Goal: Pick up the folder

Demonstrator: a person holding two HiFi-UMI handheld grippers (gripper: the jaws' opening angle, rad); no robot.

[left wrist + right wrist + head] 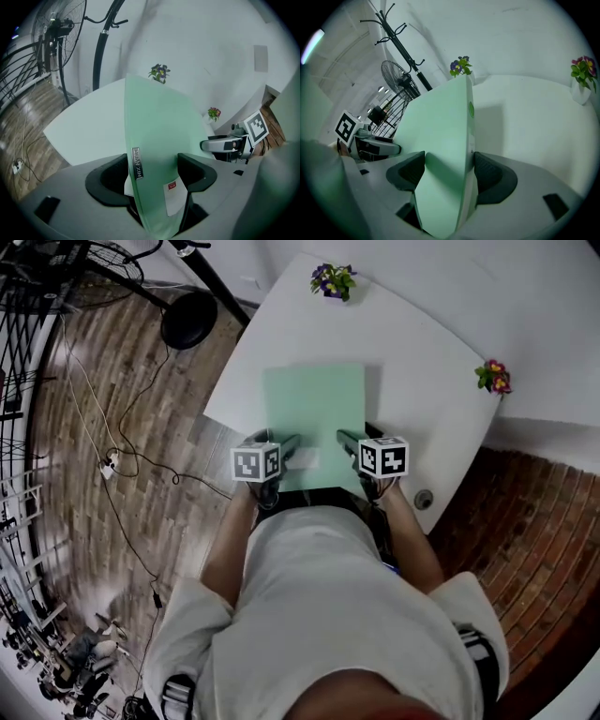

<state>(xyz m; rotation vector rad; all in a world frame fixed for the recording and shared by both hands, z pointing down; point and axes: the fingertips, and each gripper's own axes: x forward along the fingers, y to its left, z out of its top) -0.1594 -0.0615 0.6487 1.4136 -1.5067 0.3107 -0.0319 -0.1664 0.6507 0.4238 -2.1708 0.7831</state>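
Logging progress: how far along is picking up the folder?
Done: left claw and right claw are both shut on the folder at its near edge. In hand: it seems raised off the table, judging by its shadow. Left: lifting it fully clear.

Open table (412, 343) surrounds the folder (312, 409); far flower pot (332, 281) and right flower pot (494, 377) hug its edges.

On the white table (427, 334) we see one flower pot (332, 281) at the far edge, another (494, 378) at the right. A fan (89, 268), a stand (188, 319) and cables (119, 427) share the wood floor (75, 531).
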